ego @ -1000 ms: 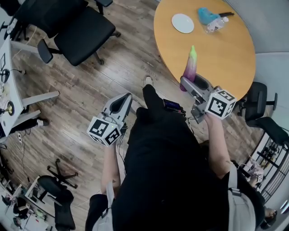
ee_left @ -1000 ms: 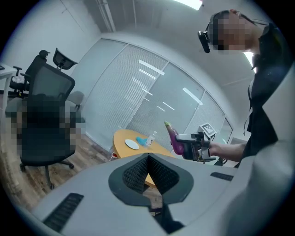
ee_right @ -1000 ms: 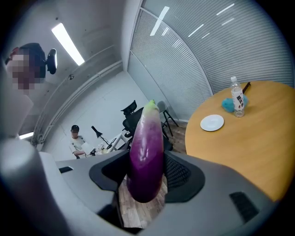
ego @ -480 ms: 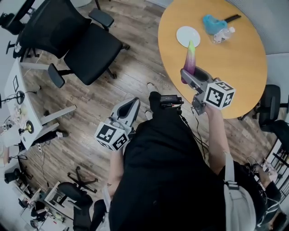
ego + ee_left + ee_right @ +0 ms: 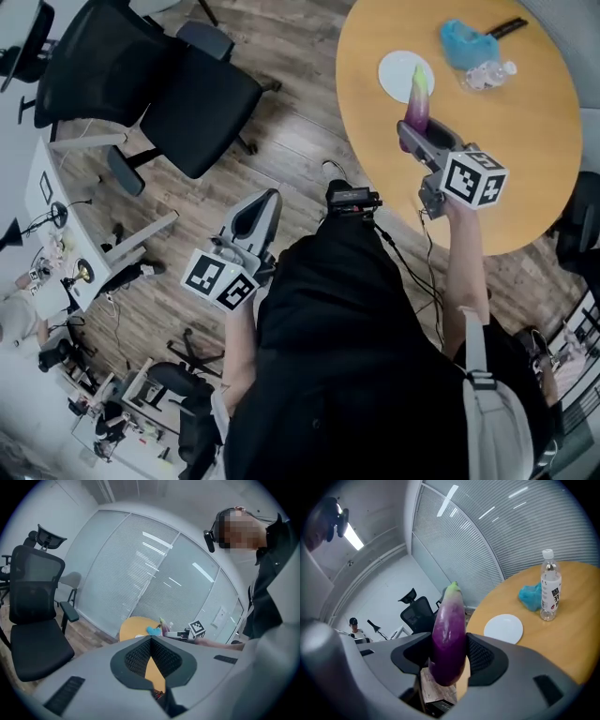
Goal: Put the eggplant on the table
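While eggplant (image 5: 449, 630) sits pinched upright btwn right gripper (image 5: 449, 654) pads, it hangs over table (image 5: 525, 159) near edge, plate (image 5: 398, 73) just past it at 12 o'clock. Left gripper (image 5: 151, 640) pads pressed together, empty, at 9 o'clock over floor. Carry looks done. Remaining: lower, let go on tabletop.

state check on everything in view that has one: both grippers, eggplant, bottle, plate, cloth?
Purple eggplant with a green tip: held upright in the air, not set down.
Right gripper: jaws shut on the eggplant.
Left gripper: jaws shut, empty.
Clear plastic water bottle: upright, capped.
White round plate: empty, flat on the round wooden table.
Blue cloth: crumpled beside the bottle.
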`<move>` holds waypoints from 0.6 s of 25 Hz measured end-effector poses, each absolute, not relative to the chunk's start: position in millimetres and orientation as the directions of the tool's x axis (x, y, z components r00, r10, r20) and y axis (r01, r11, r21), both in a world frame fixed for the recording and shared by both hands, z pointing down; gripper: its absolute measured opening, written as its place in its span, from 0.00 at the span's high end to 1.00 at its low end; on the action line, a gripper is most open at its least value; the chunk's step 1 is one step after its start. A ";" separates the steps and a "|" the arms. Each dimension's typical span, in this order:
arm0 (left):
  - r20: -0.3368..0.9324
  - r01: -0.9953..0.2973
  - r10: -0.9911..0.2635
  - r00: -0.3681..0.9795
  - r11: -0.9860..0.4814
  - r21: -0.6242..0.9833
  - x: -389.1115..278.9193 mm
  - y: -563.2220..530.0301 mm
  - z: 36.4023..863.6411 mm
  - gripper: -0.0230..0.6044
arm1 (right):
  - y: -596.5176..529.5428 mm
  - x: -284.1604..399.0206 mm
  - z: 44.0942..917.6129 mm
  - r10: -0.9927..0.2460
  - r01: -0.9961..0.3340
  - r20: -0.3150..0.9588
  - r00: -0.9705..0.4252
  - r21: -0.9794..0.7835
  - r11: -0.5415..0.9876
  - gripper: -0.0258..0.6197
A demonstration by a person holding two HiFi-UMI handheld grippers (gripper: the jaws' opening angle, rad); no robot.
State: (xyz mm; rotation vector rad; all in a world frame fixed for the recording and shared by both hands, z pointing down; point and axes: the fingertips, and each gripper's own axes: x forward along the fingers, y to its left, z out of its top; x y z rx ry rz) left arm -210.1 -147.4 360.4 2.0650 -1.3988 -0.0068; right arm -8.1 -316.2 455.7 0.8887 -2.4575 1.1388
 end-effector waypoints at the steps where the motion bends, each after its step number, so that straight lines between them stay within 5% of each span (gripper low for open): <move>1: 0.340 -0.832 -0.831 0.440 -0.235 0.502 -208.2 -154.5 361.4 0.95 | -323.8 -5.8 461.5 -0.411 -0.653 0.507 -0.758 -0.576 0.493 0.59; 15: 0.318 -0.764 -0.745 0.587 -0.379 0.522 -158.2 -209.1 371.0 0.95 | -379.5 14.3 521.0 -0.378 -0.772 0.741 -0.556 -0.291 0.565 0.59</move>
